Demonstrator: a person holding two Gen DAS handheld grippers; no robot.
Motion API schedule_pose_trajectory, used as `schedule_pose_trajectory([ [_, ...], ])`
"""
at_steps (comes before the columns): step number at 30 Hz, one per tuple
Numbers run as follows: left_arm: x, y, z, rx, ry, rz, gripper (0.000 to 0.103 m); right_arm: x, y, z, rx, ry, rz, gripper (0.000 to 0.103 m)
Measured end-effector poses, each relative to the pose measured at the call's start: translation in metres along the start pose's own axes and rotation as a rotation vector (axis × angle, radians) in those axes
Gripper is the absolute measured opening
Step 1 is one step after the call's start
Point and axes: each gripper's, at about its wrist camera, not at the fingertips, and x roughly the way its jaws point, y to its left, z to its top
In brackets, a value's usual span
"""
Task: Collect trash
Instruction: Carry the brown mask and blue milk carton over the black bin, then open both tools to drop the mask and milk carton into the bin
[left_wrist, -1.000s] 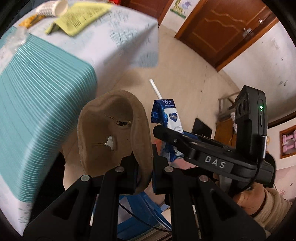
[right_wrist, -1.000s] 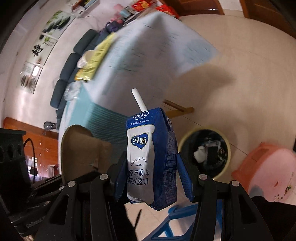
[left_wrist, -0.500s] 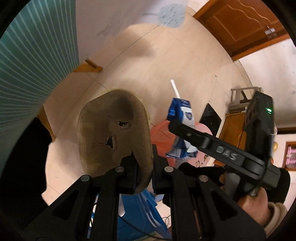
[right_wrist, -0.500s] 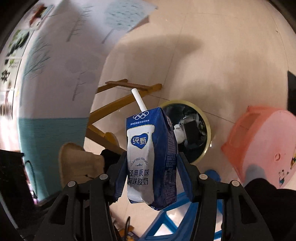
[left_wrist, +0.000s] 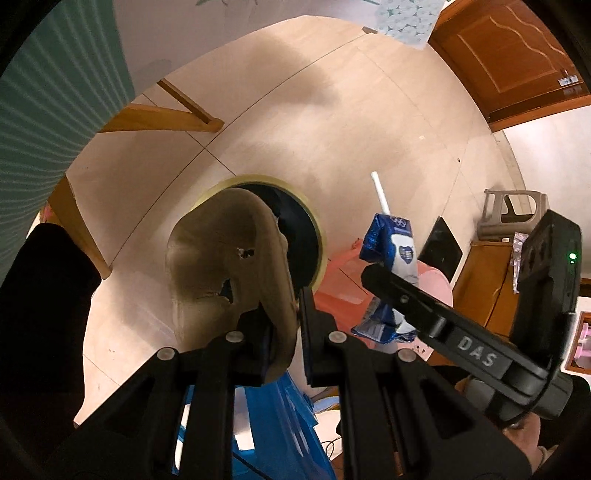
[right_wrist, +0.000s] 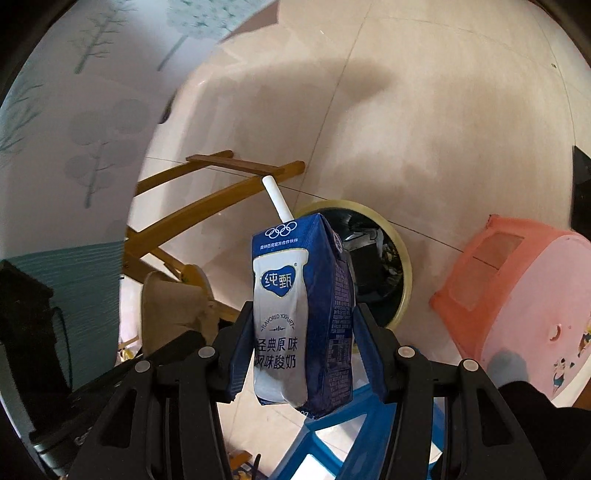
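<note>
Home — tablecloth (right_wrist: 74, 110), plastic stool (right_wrist: 517, 295)

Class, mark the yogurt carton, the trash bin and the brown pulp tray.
yogurt carton (right_wrist: 280, 325): right wrist view, front label.
trash bin (right_wrist: 404, 258): right wrist view, yellow rim.
brown pulp tray (left_wrist: 214, 266): left wrist view, inner hollow.

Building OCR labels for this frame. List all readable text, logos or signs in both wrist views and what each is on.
"纯甄": blue badge on the yogurt carton front.
"FLAVORED YOGURT": arc below the badge.
"经典原味 风味酸奶": lower front of the carton.
Five Olympic rings, with a small line under them too small to read reliably: top of the carton.
Side panel print: too small to read.
"DAS": right gripper body, left wrist view.
Pink stool cartoon stickers: no legible text.
</note>
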Motion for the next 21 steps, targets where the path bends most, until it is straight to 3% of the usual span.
schedule_pose_trajectory([
  [13,0.017,-0.003,0.011,-0.004,0.061,0.01,0.011,0.035,0.007,0.008,-0.013,0.051,0.014,0.052],
  [21,0.019,0.006,0.013,-0.038,0.063,0.019,0.033,0.033,0.004,0.01,-0.005,0.047,0.025,0.052],
])
